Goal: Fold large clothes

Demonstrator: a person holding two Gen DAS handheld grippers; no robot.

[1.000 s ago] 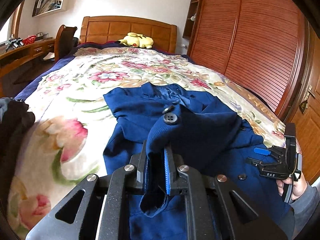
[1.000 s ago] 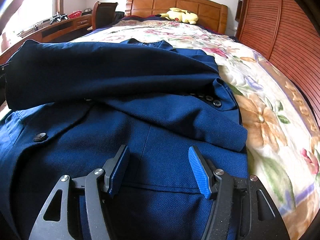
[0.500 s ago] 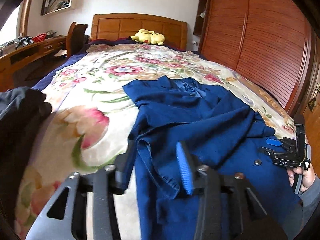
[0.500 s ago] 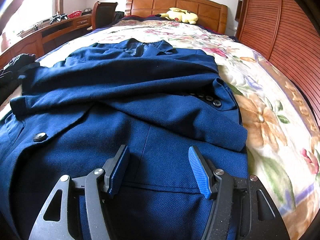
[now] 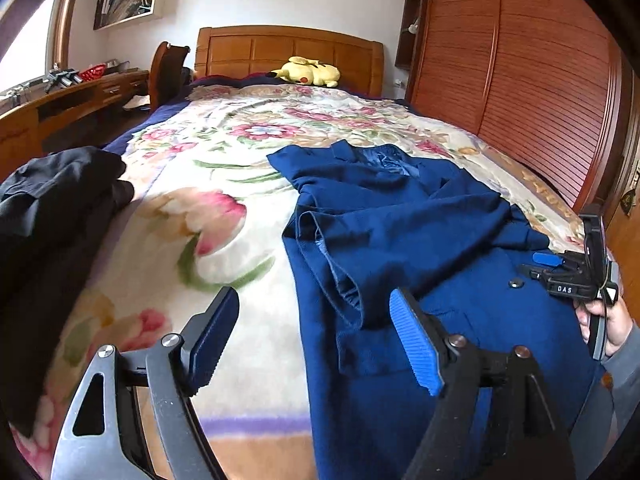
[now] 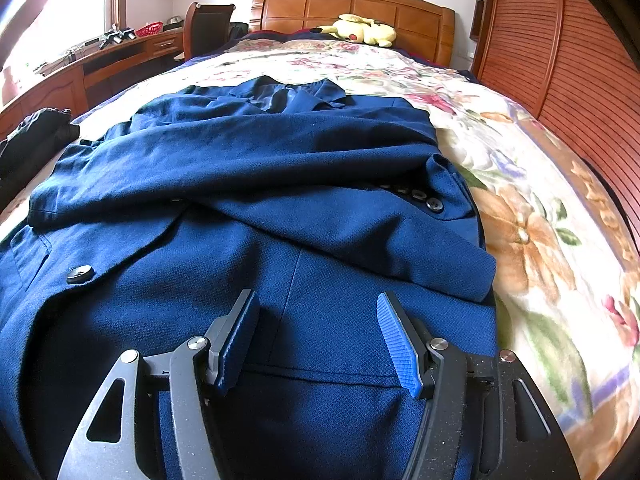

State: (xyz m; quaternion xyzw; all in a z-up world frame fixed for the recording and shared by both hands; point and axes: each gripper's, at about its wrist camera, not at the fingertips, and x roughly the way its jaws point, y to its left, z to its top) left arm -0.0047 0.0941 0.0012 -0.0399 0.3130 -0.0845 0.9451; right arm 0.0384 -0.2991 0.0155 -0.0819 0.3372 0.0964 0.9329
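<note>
A navy blue jacket point(image 5: 420, 240) lies spread on the floral bedspread point(image 5: 208, 184), collar toward the headboard, with one sleeve folded across its front point(image 6: 240, 168). My left gripper point(image 5: 316, 336) is open and empty, just above the jacket's left edge near the foot of the bed. My right gripper point(image 6: 316, 340) is open and empty, hovering over the jacket's lower front panel. The right gripper also shows in the left wrist view point(image 5: 576, 276), held in a hand at the jacket's right side.
A dark garment pile point(image 5: 52, 216) lies on the bed's left edge. A yellow plush toy point(image 5: 308, 72) rests by the wooden headboard. A wooden desk and chair point(image 5: 80, 100) stand to the left, a slatted wardrobe point(image 5: 540, 80) to the right.
My left gripper opened and let go of the jacket sleeve, which now lies folded across the jacket. The left gripper then drew back to the left. The right gripper stayed still and open.
</note>
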